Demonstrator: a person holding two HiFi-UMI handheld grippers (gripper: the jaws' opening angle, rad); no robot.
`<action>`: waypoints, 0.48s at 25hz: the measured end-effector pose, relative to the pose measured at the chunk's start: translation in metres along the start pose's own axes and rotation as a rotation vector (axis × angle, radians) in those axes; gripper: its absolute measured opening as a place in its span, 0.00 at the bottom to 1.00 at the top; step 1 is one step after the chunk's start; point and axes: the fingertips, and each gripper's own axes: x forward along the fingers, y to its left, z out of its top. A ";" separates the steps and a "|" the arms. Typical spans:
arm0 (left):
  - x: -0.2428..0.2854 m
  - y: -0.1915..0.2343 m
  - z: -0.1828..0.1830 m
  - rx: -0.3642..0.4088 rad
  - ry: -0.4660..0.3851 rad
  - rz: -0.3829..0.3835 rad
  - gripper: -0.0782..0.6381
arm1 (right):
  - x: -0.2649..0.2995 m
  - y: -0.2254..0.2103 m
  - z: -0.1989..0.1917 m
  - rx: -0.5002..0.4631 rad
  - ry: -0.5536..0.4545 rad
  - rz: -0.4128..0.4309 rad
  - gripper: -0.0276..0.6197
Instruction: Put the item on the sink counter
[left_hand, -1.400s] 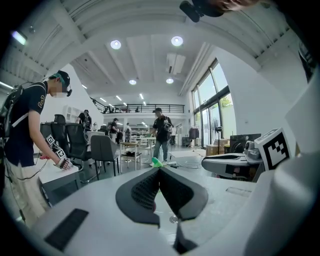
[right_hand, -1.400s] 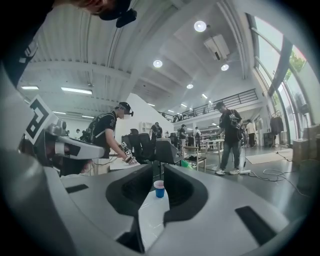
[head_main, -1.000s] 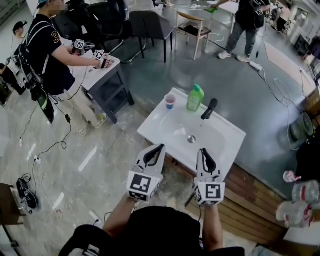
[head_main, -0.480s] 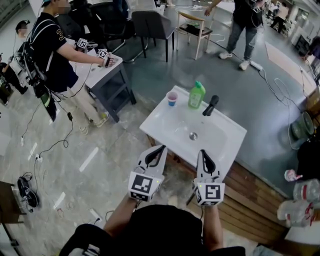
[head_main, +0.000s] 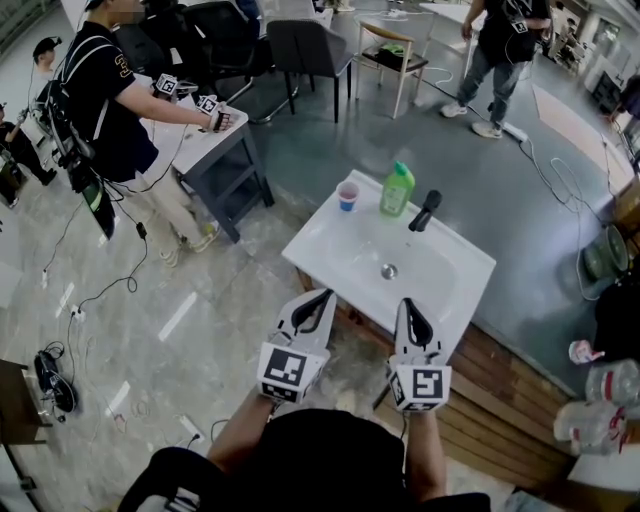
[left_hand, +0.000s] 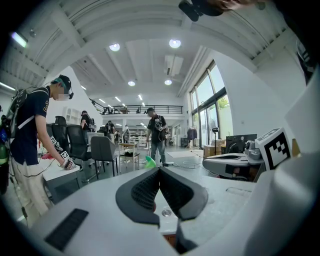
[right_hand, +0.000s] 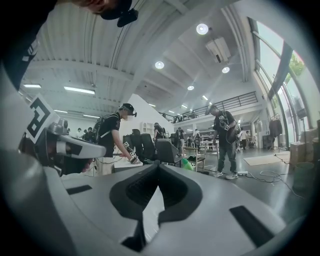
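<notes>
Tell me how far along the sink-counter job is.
Looks done: a green bottle and a cup stand on the sink counter beside the faucet. In hand: nothing; left gripper and right gripper are both shut, empty, short of it. Left: nothing obvious.

Floor, near zone: pale glossy stone tile (head_main: 150, 300), with loose cables (head_main: 110, 290) lying across it.
Floor, far zone: dark grey smooth surface (head_main: 520, 200).
Platform: wooden planking (head_main: 520, 400) at the right edge.
Seating: dark office chair (head_main: 300, 50); wooden-framed chair (head_main: 385, 55) just beside it.
Table: white top on a dark frame (head_main: 200, 145), left of the chairs.
Ceiling: white, ribbed, with round recessed lights (left_hand: 174, 43).
Windows: tall glazing (left_hand: 205, 107) along the right wall, admitting daylight.
Upper level: railed mezzanine (left_hand: 145, 108) at the far end.
</notes>
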 end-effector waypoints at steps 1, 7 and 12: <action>0.000 0.001 0.000 0.000 -0.001 -0.001 0.11 | 0.000 0.000 -0.001 0.002 0.006 -0.001 0.04; 0.000 0.003 0.001 -0.006 -0.002 -0.002 0.11 | 0.001 0.002 -0.001 0.001 0.015 0.003 0.04; -0.001 0.005 0.003 -0.011 -0.002 -0.002 0.11 | 0.002 0.004 0.006 0.002 0.005 0.004 0.04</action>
